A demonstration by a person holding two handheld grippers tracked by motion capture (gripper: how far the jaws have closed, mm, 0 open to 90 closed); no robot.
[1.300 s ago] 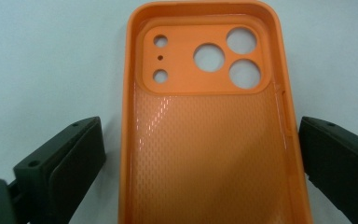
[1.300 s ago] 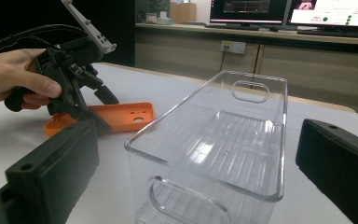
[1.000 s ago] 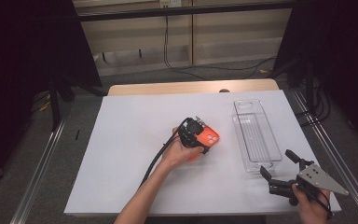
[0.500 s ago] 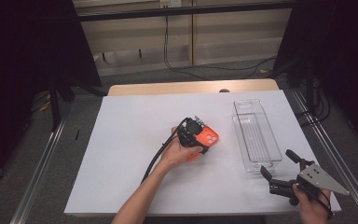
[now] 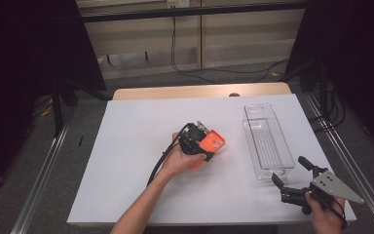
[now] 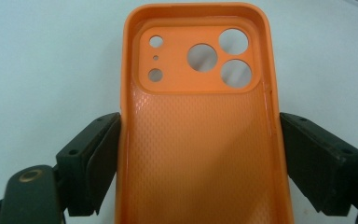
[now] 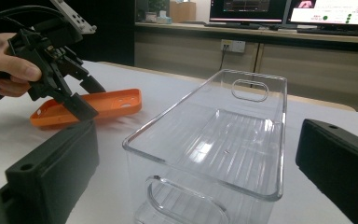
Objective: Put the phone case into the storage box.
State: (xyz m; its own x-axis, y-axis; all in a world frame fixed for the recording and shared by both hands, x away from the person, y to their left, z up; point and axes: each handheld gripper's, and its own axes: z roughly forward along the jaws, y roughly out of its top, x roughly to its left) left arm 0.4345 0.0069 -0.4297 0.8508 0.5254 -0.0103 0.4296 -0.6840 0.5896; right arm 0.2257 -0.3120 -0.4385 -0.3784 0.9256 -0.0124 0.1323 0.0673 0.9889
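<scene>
High view: the left gripper (image 5: 200, 138) sits over an orange phone case (image 5: 213, 145) near the middle of the white tabletop (image 5: 126, 146). A clear plastic bin (image 5: 268, 141) lies along the right edge, and the right gripper (image 5: 292, 175) rests by the near right corner with its fingers spread, grasping nothing.

Left gripper view: the case (image 6: 200, 130) lies inner side up, camera cut-outs at the far end, between the two fingers (image 6: 93, 163). They flank its long sides and look just about in contact. Whether they already press, I cannot tell. To do this step well, close squarely on both long rims, keep the case centred, and squeeze gently, since soft walls may buckle.

Right gripper view: the bin (image 7: 214, 135) stands just ahead of the released fingers (image 7: 60, 172) and has nothing in it. The case (image 7: 93, 108) lies flat on the tabletop beyond its left wall, under the left gripper (image 7: 81, 95).
</scene>
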